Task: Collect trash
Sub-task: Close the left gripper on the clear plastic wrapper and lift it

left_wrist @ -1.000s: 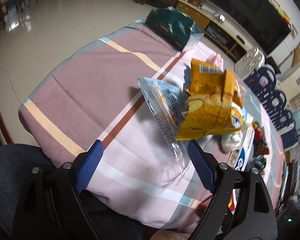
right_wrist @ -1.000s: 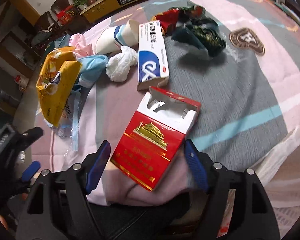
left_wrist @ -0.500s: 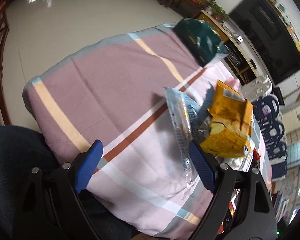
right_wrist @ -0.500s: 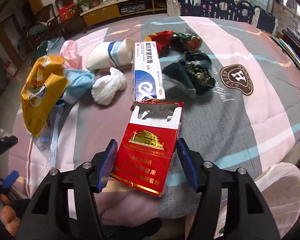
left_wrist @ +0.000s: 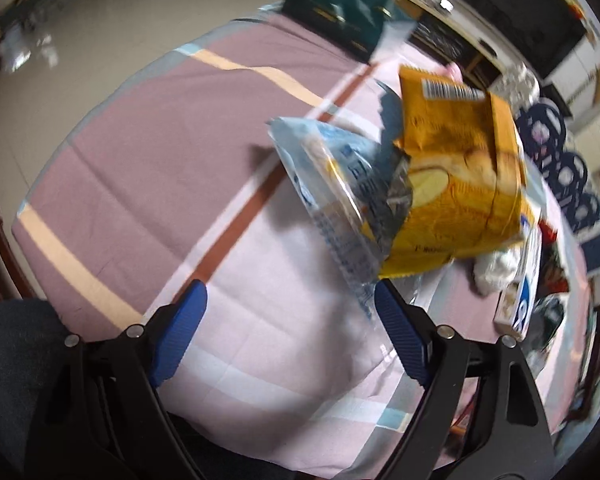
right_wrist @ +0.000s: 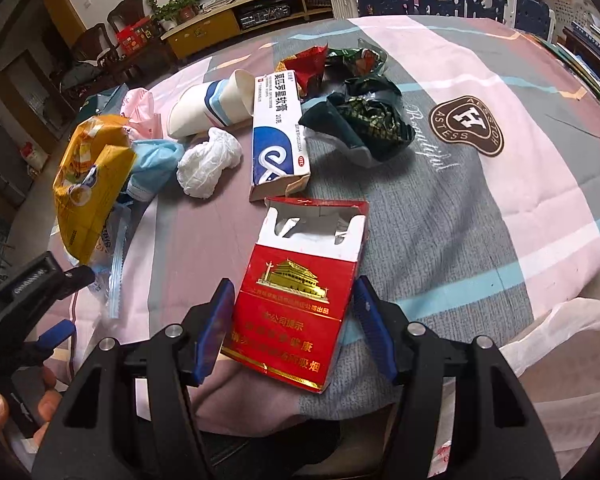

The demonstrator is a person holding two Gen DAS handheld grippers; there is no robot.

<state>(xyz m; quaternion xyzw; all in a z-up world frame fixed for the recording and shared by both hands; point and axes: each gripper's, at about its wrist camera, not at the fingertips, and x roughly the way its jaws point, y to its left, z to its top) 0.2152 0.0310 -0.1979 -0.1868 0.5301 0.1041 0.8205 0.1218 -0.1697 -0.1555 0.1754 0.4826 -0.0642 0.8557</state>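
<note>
The red cigarette box is flanked by the right claw at the desk edge; contact cannot be told. The left claw, closing, is held empty beside the yellow wrapper.

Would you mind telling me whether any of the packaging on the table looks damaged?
Yes. The red cigarette pack between the right gripper fingers has its top torn open, with jagged white card showing. The blue-and-white box behind it has a ragged, open near end. The yellow wrapper is crumpled and ripped.
</note>
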